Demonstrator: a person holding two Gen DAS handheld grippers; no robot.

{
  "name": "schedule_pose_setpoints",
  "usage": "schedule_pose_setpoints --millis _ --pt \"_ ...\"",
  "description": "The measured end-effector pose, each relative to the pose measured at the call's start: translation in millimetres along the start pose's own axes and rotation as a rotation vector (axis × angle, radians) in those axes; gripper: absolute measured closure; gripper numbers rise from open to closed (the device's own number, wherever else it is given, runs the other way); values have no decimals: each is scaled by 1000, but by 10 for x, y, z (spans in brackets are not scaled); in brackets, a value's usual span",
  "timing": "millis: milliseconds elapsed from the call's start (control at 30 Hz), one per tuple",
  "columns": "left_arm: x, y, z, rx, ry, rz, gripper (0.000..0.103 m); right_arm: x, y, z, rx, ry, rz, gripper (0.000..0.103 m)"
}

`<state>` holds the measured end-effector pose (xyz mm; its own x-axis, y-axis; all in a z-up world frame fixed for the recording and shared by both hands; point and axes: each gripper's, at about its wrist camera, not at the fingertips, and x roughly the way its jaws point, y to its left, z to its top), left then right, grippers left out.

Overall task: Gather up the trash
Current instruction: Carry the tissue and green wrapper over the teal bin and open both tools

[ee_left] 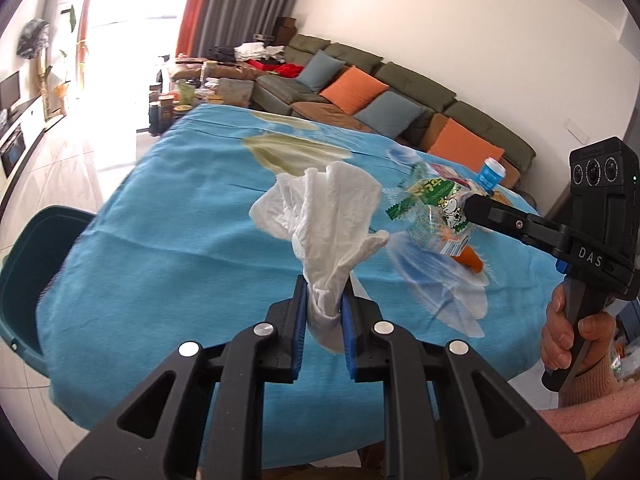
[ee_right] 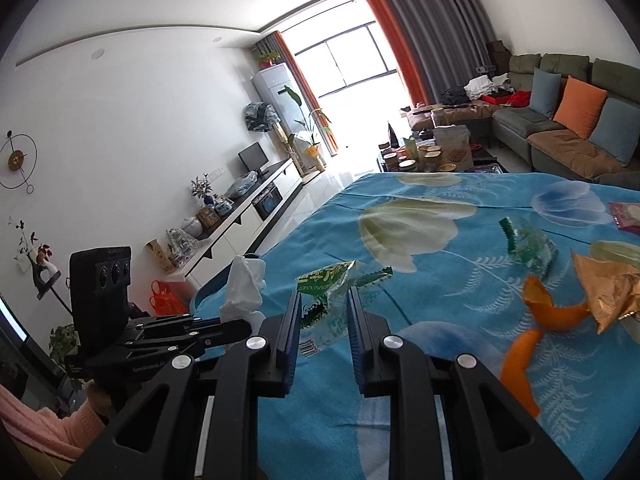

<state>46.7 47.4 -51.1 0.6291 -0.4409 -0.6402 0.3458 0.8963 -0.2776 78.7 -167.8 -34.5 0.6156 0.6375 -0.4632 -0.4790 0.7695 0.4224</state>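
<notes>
My left gripper (ee_left: pixel 325 292) is shut on a crumpled white tissue (ee_left: pixel 324 216), which stands up out of the jaws above the blue flowered tablecloth (ee_left: pixel 180 220). In the right wrist view the tissue (ee_right: pixel 244 284) shows at the left gripper (ee_right: pixel 236 326). My right gripper (ee_right: pixel 324 300) is shut on a clear plastic wrapper with green print (ee_right: pixel 328 280), held above the cloth. From the left wrist view the wrapper (ee_left: pixel 436 208) hangs at the right gripper (ee_left: pixel 472 208), to the right of the tissue. A dark teal bin (ee_left: pixel 32 264) stands beside the table's left edge.
On the cloth (ee_right: pixel 400 288) lie another green wrapper (ee_right: pixel 528 244), orange peel (ee_right: pixel 532 320), a crumpled gold wrapper (ee_right: pixel 608 288) and a red packet (ee_right: pixel 626 216). A blue-lidded cup (ee_left: pixel 490 174) stands at the far edge. A sofa (ee_left: pixel 400 92) lies beyond the table.
</notes>
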Motion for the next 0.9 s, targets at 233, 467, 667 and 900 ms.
schedule_pose_setpoints --millis 233,467,667,900 --pt "-128 225 -21 -47 -17 31 87 253 191 85 -36 30 61 82" --pt "-230 425 -46 -85 -36 74 87 483 355 133 -62 57 107 82" --pt "-332 593 -50 -114 -53 111 87 679 483 176 -74 87 147 82" --pt "-507 870 -41 -153 -84 180 87 943 705 254 -117 119 196 82"
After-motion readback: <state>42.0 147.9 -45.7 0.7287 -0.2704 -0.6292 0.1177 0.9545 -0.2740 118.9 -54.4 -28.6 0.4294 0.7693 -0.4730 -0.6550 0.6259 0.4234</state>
